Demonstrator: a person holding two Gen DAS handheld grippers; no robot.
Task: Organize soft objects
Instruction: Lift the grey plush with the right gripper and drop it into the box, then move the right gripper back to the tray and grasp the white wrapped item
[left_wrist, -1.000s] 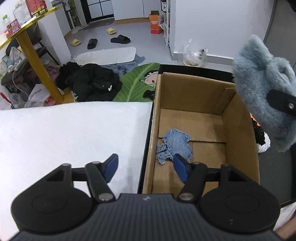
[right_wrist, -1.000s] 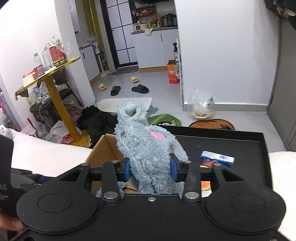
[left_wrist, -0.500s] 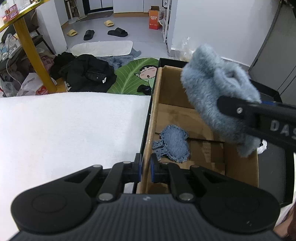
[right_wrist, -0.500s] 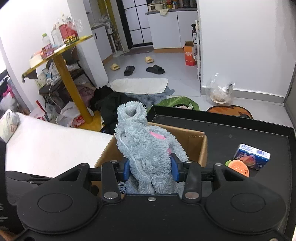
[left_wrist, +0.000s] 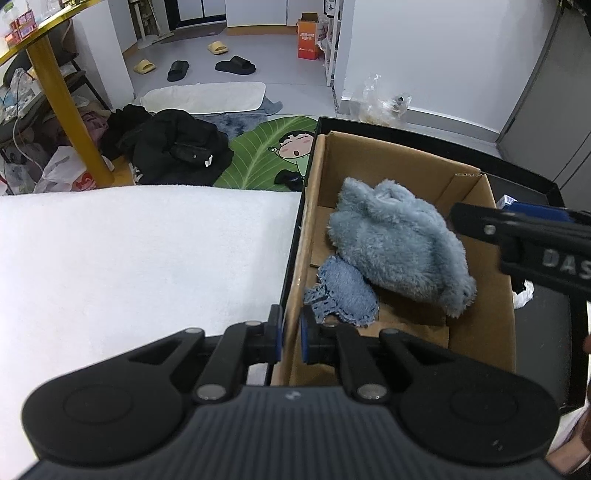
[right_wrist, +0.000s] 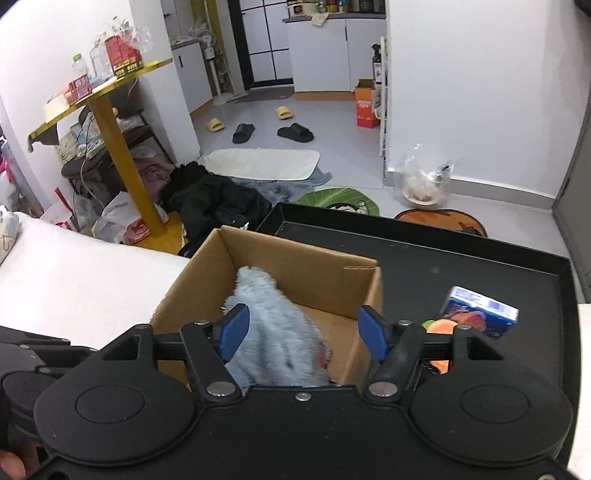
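- Left gripper (left_wrist: 290, 334), black with blue pads: jaws clamped on the near left wall of the open brown cardboard box (left_wrist: 476, 206), one pad outside, one inside.
- Right gripper (right_wrist: 303, 334), same make: jaws opening, pads wide and clear of the plush; it hangs over the box's near right rim.
- Fluffy pale-blue plush toy (left_wrist: 399, 247) lies loose inside the box, ahead and right of the left gripper, below the right gripper's pads. It seems to lean on the far wall, though the fur blurs the edge.
- Small frayed blue denim patch (left_wrist: 343, 291) lies on the box floor just ahead of the left gripper's inner pad, touching the plush's lower edge.
- Bare cardboard floor shows on the near right part of the box.
- Box sits in the left end of a black shallow tray (right_wrist: 480, 266); tray floor to the right gripper's right is mostly open, holding a small blue printed carton (right_wrist: 480, 312) and an orange soft item (right_wrist: 441, 326).
- White towelled surface (left_wrist: 129, 258) left of the left gripper, butting the tray rim.
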